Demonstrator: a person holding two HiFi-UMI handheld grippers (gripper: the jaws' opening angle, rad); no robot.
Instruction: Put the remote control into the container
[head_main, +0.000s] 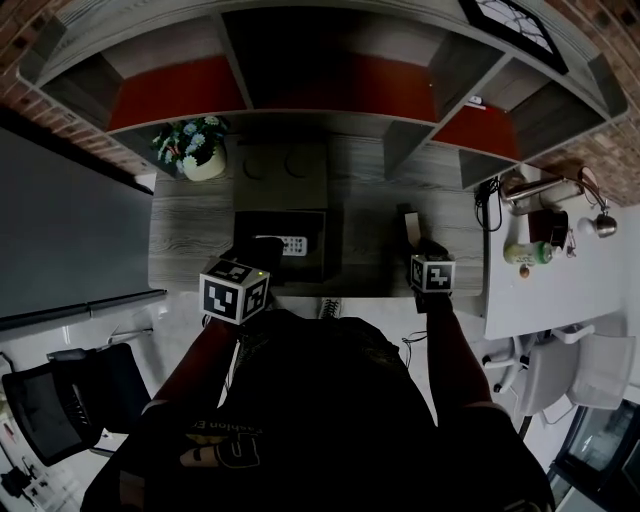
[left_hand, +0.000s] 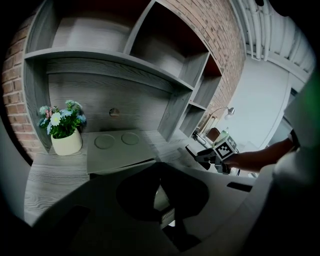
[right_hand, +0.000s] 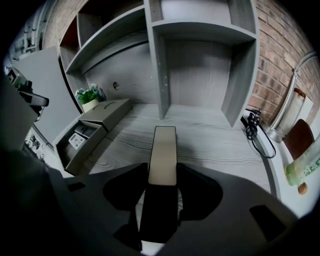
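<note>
A long dark remote control (right_hand: 163, 159) with a pale top face lies lengthwise between the jaws of my right gripper (right_hand: 162, 172), which is shut on its near half. Its far end points at the shelf wall. From the head view this remote (head_main: 408, 224) sticks out ahead of the right gripper (head_main: 422, 252) over the desk's right half. The container (head_main: 246, 238) is an open dark box at desk centre, holding a white keypad remote (head_main: 290, 245); the right gripper view shows the container (right_hand: 80, 150) at left. My left gripper (left_hand: 159, 174) hovers at the box's near edge, fingers together, holding nothing.
The flat box lid (head_main: 282, 165) with two round marks lies behind the container. A white flower pot (head_main: 196, 152) stands at the back left. Black cables (right_hand: 256, 129) and a lamp base sit at the desk's right edge. A bottle (head_main: 527, 253) lies on the white side table.
</note>
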